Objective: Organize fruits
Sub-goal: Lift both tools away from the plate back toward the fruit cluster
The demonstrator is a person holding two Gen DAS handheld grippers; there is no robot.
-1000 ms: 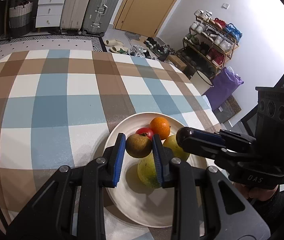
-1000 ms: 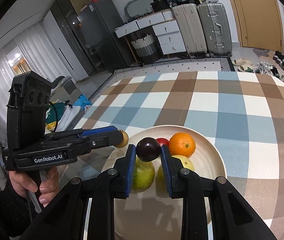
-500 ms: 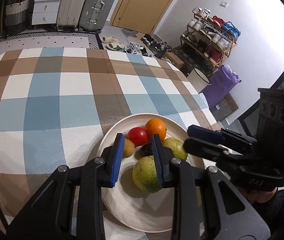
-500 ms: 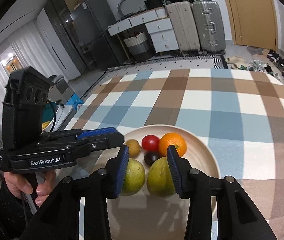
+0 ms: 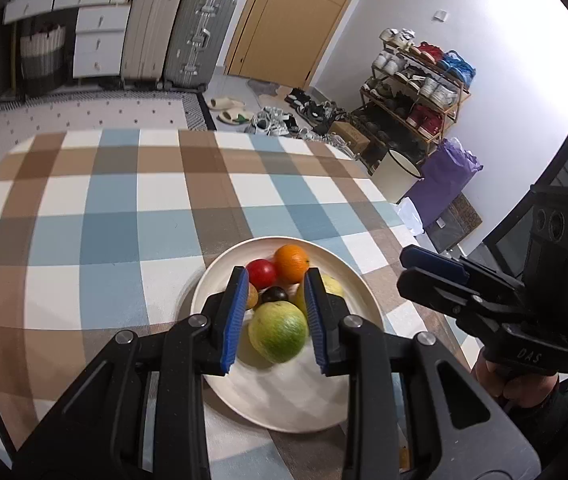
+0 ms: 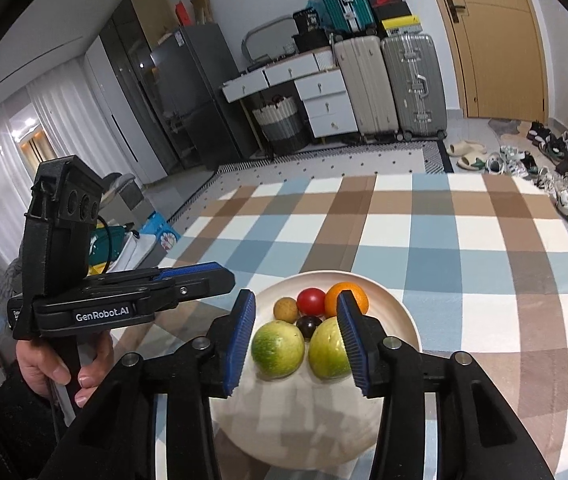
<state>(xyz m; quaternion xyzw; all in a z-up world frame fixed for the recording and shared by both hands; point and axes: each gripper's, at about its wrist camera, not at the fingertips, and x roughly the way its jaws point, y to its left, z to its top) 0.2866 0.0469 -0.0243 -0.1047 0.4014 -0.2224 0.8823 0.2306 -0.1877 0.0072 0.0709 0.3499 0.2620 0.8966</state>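
A white plate on the checked tablecloth holds an orange, a red fruit, a small brown fruit, a dark plum, a green fruit and a yellow-green fruit. My right gripper hovers above the plate's near side. Its jaws are opening and nothing is between them. My left gripper hangs over the same plate, shut and empty, above the green fruit. The left gripper sits left of the plate, and the right gripper sits right of it.
The tablecloth stretches far beyond the plate. The table's right edge drops to the floor by a shoe rack and a white bin. Suitcases and drawers stand at the back wall.
The right gripper let go of the dark plum and its jaws widened. The small brown fruit left the left gripper's tips. Both fruits now lie on the plate, and both grippers rose and pulled back.
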